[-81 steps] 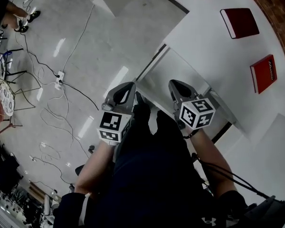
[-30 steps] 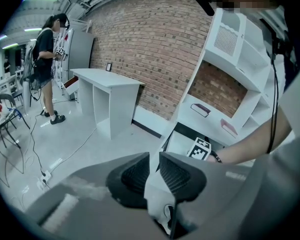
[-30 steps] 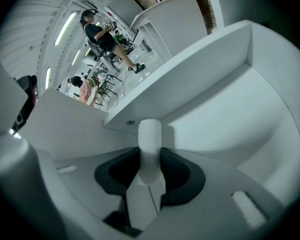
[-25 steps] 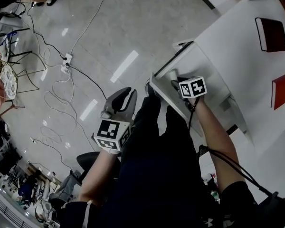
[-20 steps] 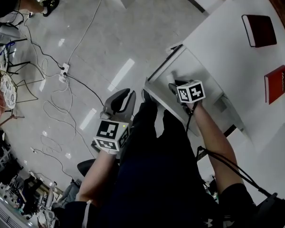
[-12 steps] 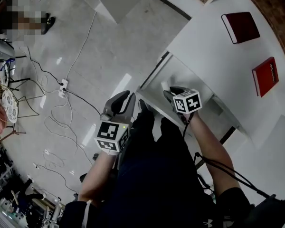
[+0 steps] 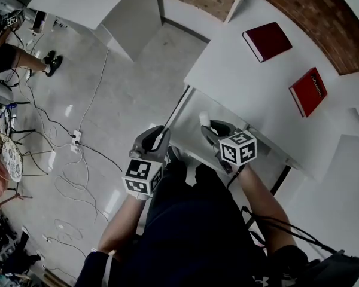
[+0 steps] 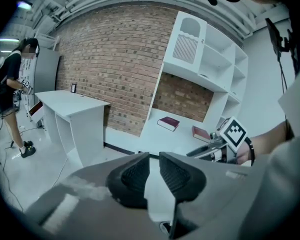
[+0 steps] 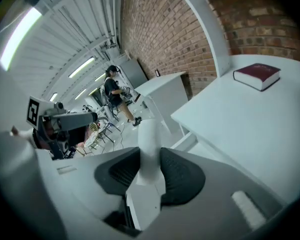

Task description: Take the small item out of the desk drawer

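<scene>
The small item is a white tube, and my right gripper is shut on it above the open white desk drawer. In the right gripper view the tube stands upright between the pads of the right gripper and sticks out past them. My left gripper hangs at the drawer's near left corner with nothing in it. Its pads stand a narrow gap apart, and the drawer's white shows through. The drawer's inside is mostly hidden by the grippers.
The white desk carries two red books. A second white desk stands further back. Cables and a power strip lie on the grey floor, and a person stands at the far left. White shelving rises behind the desk.
My right gripper has come up and back out of the drawer with the white tube in its jaws. The left gripper has kept its place beside the drawer. The head view has swung toward the desk.
</scene>
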`<state>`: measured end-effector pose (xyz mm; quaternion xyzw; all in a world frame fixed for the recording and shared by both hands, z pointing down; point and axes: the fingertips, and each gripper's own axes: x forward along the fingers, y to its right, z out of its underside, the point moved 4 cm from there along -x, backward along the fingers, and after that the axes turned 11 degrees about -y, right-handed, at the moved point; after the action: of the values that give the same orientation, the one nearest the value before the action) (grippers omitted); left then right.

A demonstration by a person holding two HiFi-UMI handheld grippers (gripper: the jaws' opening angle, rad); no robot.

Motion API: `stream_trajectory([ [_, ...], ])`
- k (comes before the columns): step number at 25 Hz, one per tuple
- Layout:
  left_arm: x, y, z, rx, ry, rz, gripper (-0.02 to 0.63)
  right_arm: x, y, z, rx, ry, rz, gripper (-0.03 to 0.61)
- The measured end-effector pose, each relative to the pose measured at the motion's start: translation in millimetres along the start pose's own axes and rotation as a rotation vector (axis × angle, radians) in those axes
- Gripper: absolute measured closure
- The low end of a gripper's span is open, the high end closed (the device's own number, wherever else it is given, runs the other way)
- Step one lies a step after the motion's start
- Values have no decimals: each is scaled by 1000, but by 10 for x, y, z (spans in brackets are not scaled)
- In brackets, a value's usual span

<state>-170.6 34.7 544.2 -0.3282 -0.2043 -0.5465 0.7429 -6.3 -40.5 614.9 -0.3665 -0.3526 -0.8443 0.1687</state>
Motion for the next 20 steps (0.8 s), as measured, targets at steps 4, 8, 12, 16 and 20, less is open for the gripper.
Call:
stream_trajectory([
  [4,32,113,-108,25,10,20,548,-370,157,-255,41,131,52,445],
  [8,16,182,-222,60,26,14,548,-635,439,-468,100,226,115,446],
  [12,-39,178,-321,79,34,3,548,-751,786,-621,105,236,213,445],
  [16,-92,87,-375,83,34,-19,548,-721,1169,-652,111,176,303,445],
  [20,-157,-56,-376,66,31,-50,548,-622,1499,-650,136,93,364,446],
])
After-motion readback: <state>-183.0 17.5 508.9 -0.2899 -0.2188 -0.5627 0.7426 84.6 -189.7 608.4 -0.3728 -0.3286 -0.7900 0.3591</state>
